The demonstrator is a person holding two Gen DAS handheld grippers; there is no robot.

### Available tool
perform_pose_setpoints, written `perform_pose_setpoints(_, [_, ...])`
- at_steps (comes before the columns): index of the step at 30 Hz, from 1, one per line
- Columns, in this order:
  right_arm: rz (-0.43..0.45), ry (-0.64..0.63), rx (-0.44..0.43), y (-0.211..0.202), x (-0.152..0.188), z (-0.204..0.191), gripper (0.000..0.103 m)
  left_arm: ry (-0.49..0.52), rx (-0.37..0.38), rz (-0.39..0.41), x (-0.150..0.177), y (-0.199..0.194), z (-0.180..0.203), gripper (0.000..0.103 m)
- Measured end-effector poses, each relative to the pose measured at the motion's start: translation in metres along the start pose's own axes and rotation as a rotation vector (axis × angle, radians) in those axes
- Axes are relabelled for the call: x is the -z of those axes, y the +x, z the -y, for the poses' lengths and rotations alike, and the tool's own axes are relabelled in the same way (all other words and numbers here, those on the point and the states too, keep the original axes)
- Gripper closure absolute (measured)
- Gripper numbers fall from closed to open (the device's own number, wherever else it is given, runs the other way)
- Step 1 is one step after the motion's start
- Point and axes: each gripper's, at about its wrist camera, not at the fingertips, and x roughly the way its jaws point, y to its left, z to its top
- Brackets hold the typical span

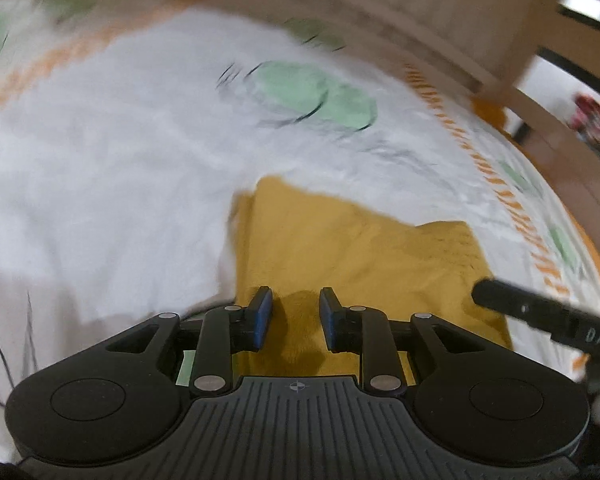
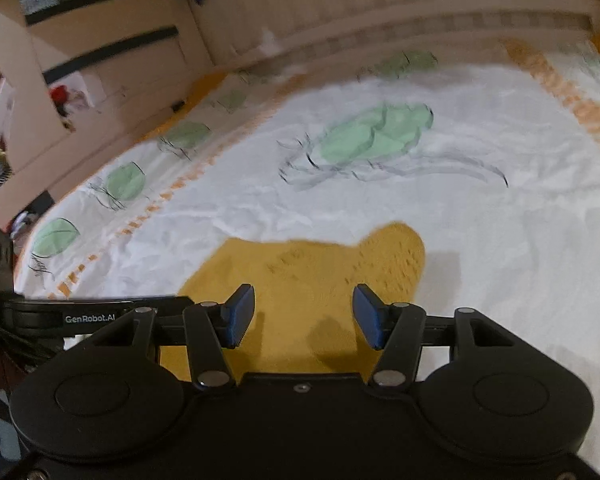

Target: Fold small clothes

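Both grippers hover with fingers apart, nothing between: left gripper (image 1: 296, 316) narrowly, right gripper (image 2: 303, 316) wider. Beneath them, the mustard garment (image 2: 312, 276) lies flat on the white bedspread (image 2: 480, 208), its length running away from the grippers toward the headboard (image 2: 380, 4).

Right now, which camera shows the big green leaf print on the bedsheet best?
The right wrist view: the green leaf print sits fairly sharp with its dark outline readable. The left wrist view shows it smeared by motion blur.

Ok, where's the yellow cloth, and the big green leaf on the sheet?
yellow cloth (image 2: 308, 268): right wrist view, its flat middle.
big green leaf (image 2: 374, 134): right wrist view, middle of the green patch.
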Motion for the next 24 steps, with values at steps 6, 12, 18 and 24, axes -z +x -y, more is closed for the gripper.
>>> perform_pose_setpoints(6, [-0.072,0.077,0.043,0.019,0.006,0.016,0.044,0.051,-0.021,0.007,-0.001,-0.001,0.003,0.078])
perform_pose_setpoints(12, [-0.060,0.050,0.056,0.015,0.008,0.012,0.043,0.040,-0.019,0.019,-0.002,-0.004,0.005,0.078])
perform_pose_setpoints(18, [0.030,-0.013,0.089,-0.008,0.004,-0.005,0.017,0.106,-0.071,0.098,0.001,-0.024,0.015,0.057])
perform_pose_setpoints(24, [0.178,-0.066,0.145,-0.044,0.007,-0.019,0.000,0.161,-0.109,0.142,0.009,-0.046,0.024,0.016])
